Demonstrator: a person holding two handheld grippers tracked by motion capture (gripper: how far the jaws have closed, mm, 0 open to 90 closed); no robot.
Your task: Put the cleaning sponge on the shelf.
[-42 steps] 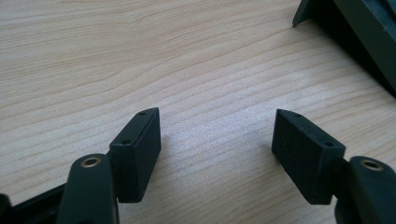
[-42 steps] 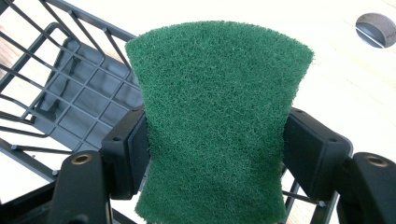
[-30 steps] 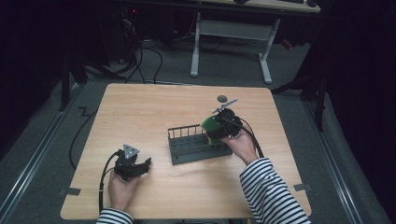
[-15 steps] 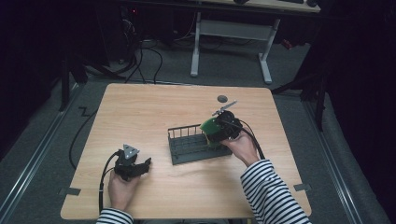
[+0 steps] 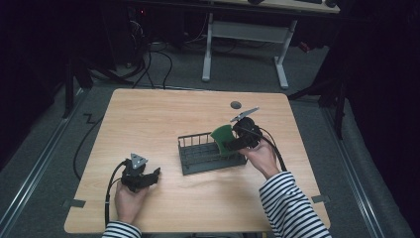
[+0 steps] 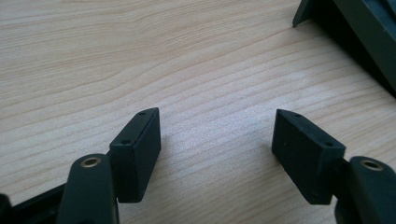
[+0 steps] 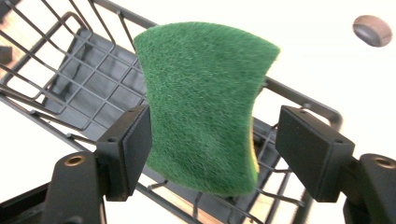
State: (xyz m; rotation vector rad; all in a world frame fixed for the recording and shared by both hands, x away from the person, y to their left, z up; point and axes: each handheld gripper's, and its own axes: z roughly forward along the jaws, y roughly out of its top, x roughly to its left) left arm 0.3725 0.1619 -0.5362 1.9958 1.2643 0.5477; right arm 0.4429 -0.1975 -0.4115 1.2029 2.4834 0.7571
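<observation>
A green scouring sponge (image 5: 223, 138) (image 7: 205, 107) stands upright over the right end of a dark wire rack (image 5: 198, 161) (image 7: 93, 88). My right gripper (image 5: 236, 141) (image 7: 215, 135) has its jaws on either side of the sponge. The left pad (image 7: 128, 149) touches it, and a gap shows between the sponge and the right pad (image 7: 310, 154), so the jaws stand open. My left gripper (image 5: 148, 174) (image 6: 215, 135) rests open on the bare wooden table (image 5: 148, 119) at the front left, with nothing between its pads.
A small dark disc (image 5: 236, 104) (image 7: 372, 30) lies on the table behind the rack. A corner of the rack (image 6: 355, 28) reaches into the left gripper view's upper right. Cables trail from both grippers toward the table's front edge.
The right gripper and the sponge have shifted slightly toward the rack. The left gripper has not moved.
</observation>
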